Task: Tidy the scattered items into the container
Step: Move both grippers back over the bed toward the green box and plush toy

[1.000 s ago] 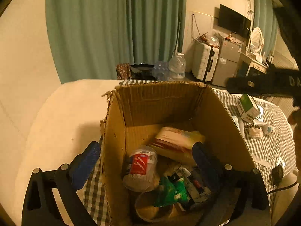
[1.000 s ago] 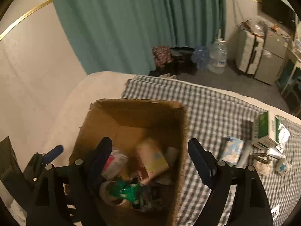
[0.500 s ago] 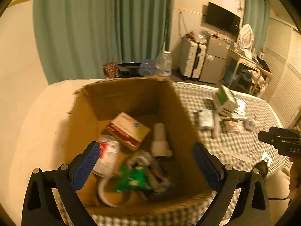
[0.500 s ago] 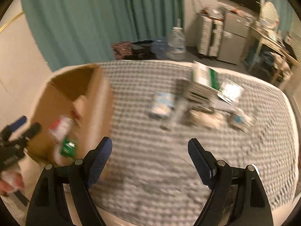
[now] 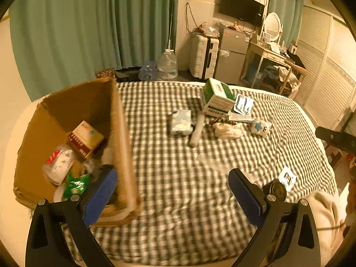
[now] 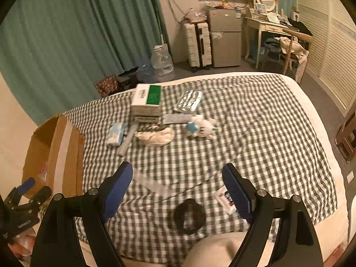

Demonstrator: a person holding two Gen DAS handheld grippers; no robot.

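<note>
The bed [image 6: 255, 120], covered with a checked sheet, lies ahead of and below both tools. The cardboard box [image 5: 66, 120] stands on it, to the left of the left hand-held gripper [image 5: 172, 191], whose left finger is over the box's near corner; from the right hand-held gripper [image 6: 178, 189] the box [image 6: 64, 151] is far to the left. In the box lie a yellow and red carton [image 5: 85, 136], a white bag with a red label [image 5: 59, 163] and a green packet [image 5: 75, 184]. Both hand-held grippers have the jaws wide apart and nothing is between them. Ahead of both, well apart from the fingertips, the scattered items lie close together: a green and white carton [image 6: 148, 102], with a silver foil pack [image 6: 189, 101] just beside it on the right, a crumpled white bag [image 6: 155, 135], a small plush toy in white and blue [image 6: 200, 126], a pale blue tissue pack [image 6: 115, 133] and a whitish tube [image 6: 128, 140] beside it. Nearer, just below the right hand-held gripper, there is a dark round object [image 6: 189, 218], too blurred to tell what it is, and a small white packet [image 6: 224, 200] near the right finger.
</note>
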